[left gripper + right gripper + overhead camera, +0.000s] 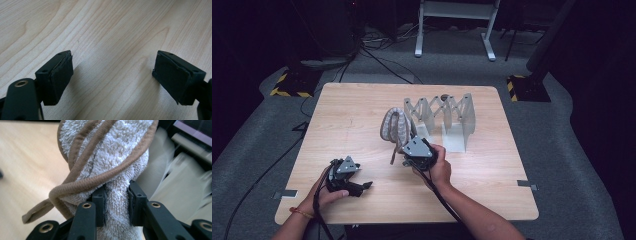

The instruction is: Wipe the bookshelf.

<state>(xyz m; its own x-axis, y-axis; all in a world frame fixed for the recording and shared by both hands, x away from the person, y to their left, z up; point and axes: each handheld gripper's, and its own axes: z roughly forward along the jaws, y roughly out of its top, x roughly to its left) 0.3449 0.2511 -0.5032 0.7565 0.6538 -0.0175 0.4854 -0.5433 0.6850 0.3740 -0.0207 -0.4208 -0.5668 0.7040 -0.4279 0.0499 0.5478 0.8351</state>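
A fluffy white towel with brown edging [394, 129] stands bunched up near the table's middle, and it is large in the right gripper view [110, 157]. My right gripper [116, 203] is shut on the towel's lower fold, pads pressing the cloth from both sides; from above it [414, 152] sits just in front of the towel. A brown loop of trim [37, 213] hangs off to the left. My left gripper [357, 187] rests near the front left of the table, and its jaws [112, 80] stand wide open over bare wood.
A white folding accordion rack [443, 120] stands right behind and beside the towel. The wooden table [347, 110] has bare room on its left half and along the front. Cables trail off the table's front left.
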